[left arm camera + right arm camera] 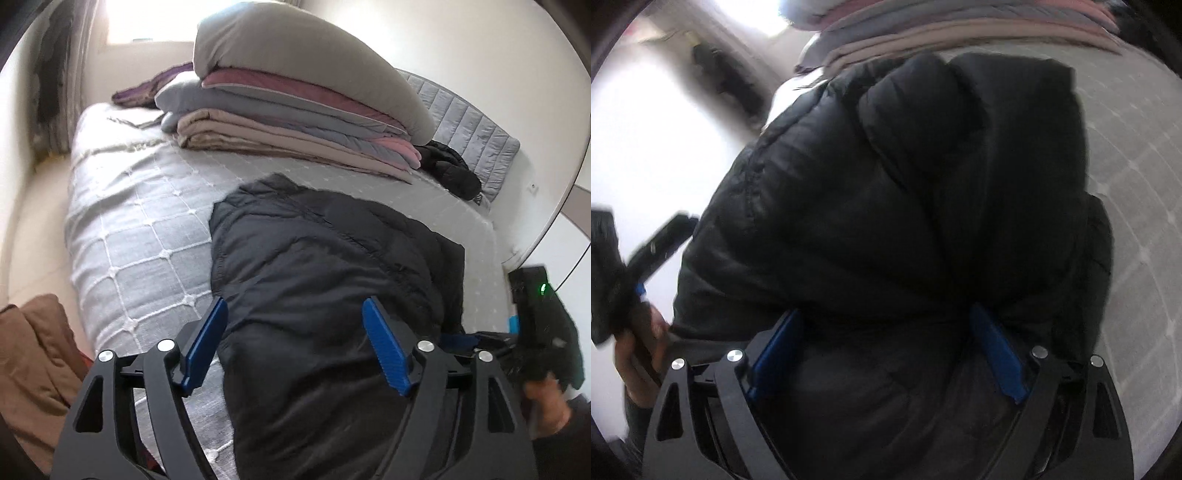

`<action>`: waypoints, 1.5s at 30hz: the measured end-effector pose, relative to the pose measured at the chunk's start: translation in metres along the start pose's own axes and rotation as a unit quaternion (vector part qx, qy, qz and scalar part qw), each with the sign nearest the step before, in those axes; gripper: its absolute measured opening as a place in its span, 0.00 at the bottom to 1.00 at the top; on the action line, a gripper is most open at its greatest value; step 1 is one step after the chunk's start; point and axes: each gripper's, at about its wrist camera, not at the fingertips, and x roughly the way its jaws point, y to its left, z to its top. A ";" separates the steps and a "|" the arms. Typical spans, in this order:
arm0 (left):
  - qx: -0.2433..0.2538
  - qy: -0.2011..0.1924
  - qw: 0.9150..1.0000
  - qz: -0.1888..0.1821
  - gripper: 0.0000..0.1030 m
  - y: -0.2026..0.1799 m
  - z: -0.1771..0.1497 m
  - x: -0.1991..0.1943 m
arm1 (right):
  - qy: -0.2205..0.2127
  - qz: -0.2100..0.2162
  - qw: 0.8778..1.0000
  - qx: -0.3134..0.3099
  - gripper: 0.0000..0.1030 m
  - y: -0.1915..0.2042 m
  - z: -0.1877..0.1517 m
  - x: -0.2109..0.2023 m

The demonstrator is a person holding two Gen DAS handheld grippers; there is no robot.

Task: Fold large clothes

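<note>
While the black puffer jacket lies partly folded on the quilted grey bedspread, at twelve o'clock from me, my left gripper hovers spread wide above it; my right gripper, jaws apart, straddles padding; I should pinch seams, not slippery bulk.

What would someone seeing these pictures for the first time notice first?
A big black puffer jacket lies spread on the grey quilted bed, filling both views. The left gripper hangs open over its near end. Behind it, at the head of the bed, stands a tall stack of folded blankets.
</note>
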 end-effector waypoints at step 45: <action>0.119 -0.079 0.987 0.071 0.77 -0.054 -0.021 -0.062 | -0.036 0.072 0.985 0.149 0.93 -0.054 -0.044 -0.074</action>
